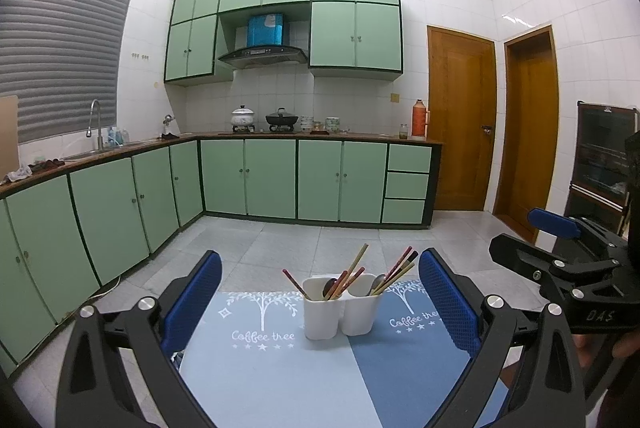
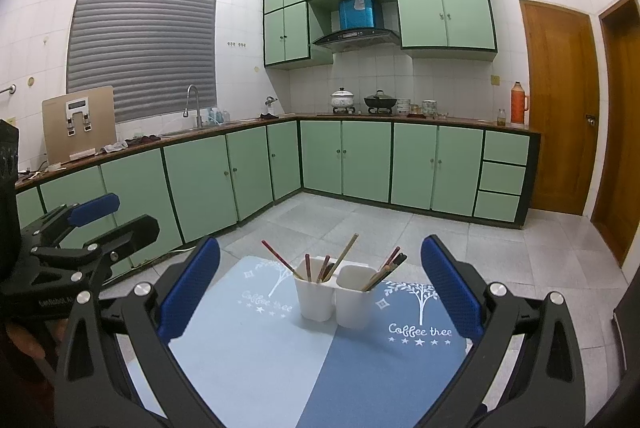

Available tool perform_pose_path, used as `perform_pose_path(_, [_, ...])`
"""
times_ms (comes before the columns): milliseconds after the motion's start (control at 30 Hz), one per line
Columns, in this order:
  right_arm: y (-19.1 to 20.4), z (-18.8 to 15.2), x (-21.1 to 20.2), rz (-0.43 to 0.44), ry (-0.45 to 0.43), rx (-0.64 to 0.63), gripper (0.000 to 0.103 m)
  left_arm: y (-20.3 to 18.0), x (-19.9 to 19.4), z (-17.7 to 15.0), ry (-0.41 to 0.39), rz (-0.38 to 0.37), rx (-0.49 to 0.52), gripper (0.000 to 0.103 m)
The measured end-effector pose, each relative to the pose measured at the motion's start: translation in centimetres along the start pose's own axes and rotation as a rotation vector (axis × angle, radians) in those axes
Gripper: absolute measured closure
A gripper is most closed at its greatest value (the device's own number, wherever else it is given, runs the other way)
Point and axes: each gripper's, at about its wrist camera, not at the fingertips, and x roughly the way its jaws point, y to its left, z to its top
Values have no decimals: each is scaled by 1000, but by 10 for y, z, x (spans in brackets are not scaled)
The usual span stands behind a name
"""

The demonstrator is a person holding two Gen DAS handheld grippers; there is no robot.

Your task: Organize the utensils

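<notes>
Two joined white utensil cups (image 1: 340, 308) stand on a blue "Coffee tree" mat (image 1: 280, 380); they also show in the right wrist view (image 2: 334, 294). Several chopsticks (image 1: 352, 270) and spoons (image 1: 330, 286) stick out of both cups. My left gripper (image 1: 320, 308) is open and empty, its blue pads either side of the cups and nearer me. My right gripper (image 2: 320, 292) is open and empty, also held back from the cups. The right gripper shows in the left view (image 1: 560, 248), the left gripper in the right view (image 2: 88, 224).
The mat (image 2: 320, 368) covers a small table over a grey tiled floor (image 1: 320, 236). Green cabinets (image 1: 248, 180) and a counter with sink, pots and a thermos line the far walls. Wooden doors (image 1: 460, 116) stand at the right.
</notes>
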Motion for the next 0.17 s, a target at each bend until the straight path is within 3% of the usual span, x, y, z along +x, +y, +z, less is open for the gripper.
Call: perform_pose_path(167, [0,-1,2,-1,4,1,5,2,-1,0,4,1,-1,6])
